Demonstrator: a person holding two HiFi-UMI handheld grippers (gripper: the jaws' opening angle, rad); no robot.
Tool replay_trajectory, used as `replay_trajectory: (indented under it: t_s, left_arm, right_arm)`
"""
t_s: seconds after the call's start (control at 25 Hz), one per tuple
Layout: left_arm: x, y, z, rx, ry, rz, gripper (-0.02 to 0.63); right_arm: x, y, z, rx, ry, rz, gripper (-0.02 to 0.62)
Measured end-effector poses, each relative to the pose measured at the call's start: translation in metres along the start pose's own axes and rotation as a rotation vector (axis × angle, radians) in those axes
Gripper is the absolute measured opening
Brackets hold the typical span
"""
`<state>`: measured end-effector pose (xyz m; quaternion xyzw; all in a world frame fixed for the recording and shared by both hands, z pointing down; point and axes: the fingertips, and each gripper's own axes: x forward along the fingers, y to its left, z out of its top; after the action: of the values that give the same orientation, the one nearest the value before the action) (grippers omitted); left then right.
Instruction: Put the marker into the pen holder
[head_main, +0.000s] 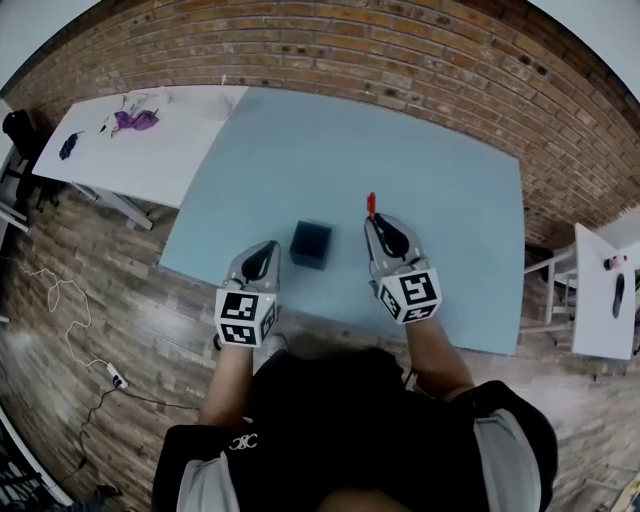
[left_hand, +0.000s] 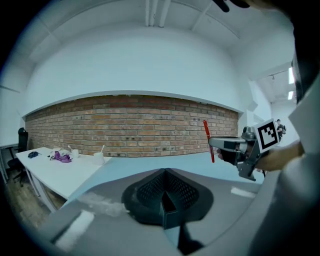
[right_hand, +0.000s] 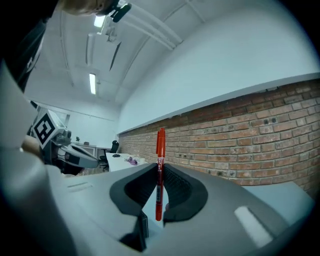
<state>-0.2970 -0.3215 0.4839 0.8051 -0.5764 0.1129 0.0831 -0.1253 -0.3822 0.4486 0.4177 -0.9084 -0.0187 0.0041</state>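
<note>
Head view: dark pen holder (head_main: 311, 245) stands on the blue surface (head_main: 430, 180); contents not discernible. Right gripper (right_hand: 159, 172) is right of the holder, roughly level, fingers (right_hand: 181, 189) clamped on the upright red marker (right_hand: 160, 145). Left gripper (left_hand: 165, 175) is near the holder's left side, fingers (left_hand: 147, 189) closed together, empty.

Light blue table (head_main: 420, 200), dark square pen holder (head_main: 311, 245) standing on it

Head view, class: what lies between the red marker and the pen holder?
Nothing; the head view shows only bare blue table between red marker and pen holder.
</note>
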Motion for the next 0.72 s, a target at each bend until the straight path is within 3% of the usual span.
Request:
replay_trajectory:
  t_s: [0.36, 0.72]
  left_arm:
    - [0.010, 0.060, 0.007, 0.022, 0.031, -0.263, 0.006]
    - [0.029, 0.050, 0.000, 0.009, 0.048, -0.381, 0.006]
  right_arm:
    - [0.023, 0.046, 0.018, 0.045, -0.022, -0.261, 0.049]
    - [0.047, 0.063, 0.010, 0.118, -0.074, -0.310, 0.049]
